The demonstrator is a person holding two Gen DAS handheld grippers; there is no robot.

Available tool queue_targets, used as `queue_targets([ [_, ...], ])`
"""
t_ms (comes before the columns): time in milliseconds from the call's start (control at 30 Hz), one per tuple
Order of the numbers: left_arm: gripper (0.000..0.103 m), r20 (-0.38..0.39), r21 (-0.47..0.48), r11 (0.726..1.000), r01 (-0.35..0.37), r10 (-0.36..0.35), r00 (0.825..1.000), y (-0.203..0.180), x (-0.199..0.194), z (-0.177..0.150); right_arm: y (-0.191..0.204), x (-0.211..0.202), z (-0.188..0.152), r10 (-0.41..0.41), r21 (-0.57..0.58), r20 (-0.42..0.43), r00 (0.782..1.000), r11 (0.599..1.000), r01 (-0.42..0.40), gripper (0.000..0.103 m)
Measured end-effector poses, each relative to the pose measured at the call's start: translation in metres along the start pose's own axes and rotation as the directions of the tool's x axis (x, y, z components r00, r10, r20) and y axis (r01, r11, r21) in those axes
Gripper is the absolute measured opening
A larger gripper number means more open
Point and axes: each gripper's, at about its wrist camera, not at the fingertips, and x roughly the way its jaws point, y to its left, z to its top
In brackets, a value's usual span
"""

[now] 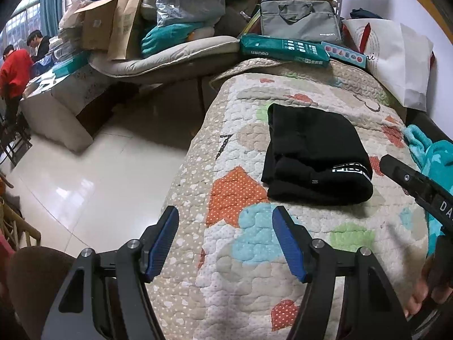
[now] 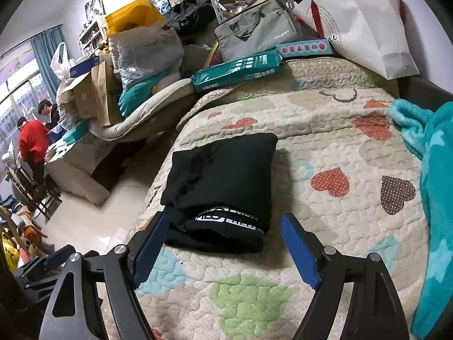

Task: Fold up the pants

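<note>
Black pants [image 1: 314, 153] folded into a compact rectangle, flat on the heart-patterned quilt [image 1: 254, 255] near its floor-side edge. Long axis running away from the cameras; printed waistband at the near end (white lettering visible). Left gripper [image 1: 225, 243] with blue pads apart, nothing between, short of the pants. Right gripper [image 2: 222, 248] with pads apart, nothing clamped, its left pad at the near corner of the pants (contact unclear). Teal fleece blanket [image 2: 436, 198] at the right. Green box [image 2: 237, 70], grey laptop bag [image 2: 254, 34] and white paper bag [image 2: 365, 25] beyond.
</note>
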Motion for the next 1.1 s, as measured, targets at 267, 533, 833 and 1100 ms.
queue_targets([
  [267,0.068,-0.008,-0.007,1.000,-0.001,0.000,1.000,0.0008,0.0015,-0.0014,0.0008,0.0008,0.0004,-0.003,0.002,-0.005,1.000,1.000,0.003,0.086],
  [533,0.068,-0.008,-0.007,1.000,-0.001,0.001,1.000,0.0010,0.0018,-0.0025,0.0012,0.0039,-0.0021,-0.006,-0.005,-0.007,1.000,1.000,0.006,0.086],
  [833,0.068,-0.021,0.005,1.000,0.000,0.000,1.000,-0.0014,0.0067,-0.0087,0.0016,0.0042,-0.0024,-0.006,-0.005,-0.012,1.000,1.000,0.006,0.086],
  [1100,0.068,-0.027,-0.002,1.000,-0.001,0.001,1.000,-0.0012,0.0092,-0.0095,0.0021,0.0058,-0.0036,-0.008,-0.011,-0.017,1.000,1.000,0.007,0.086],
])
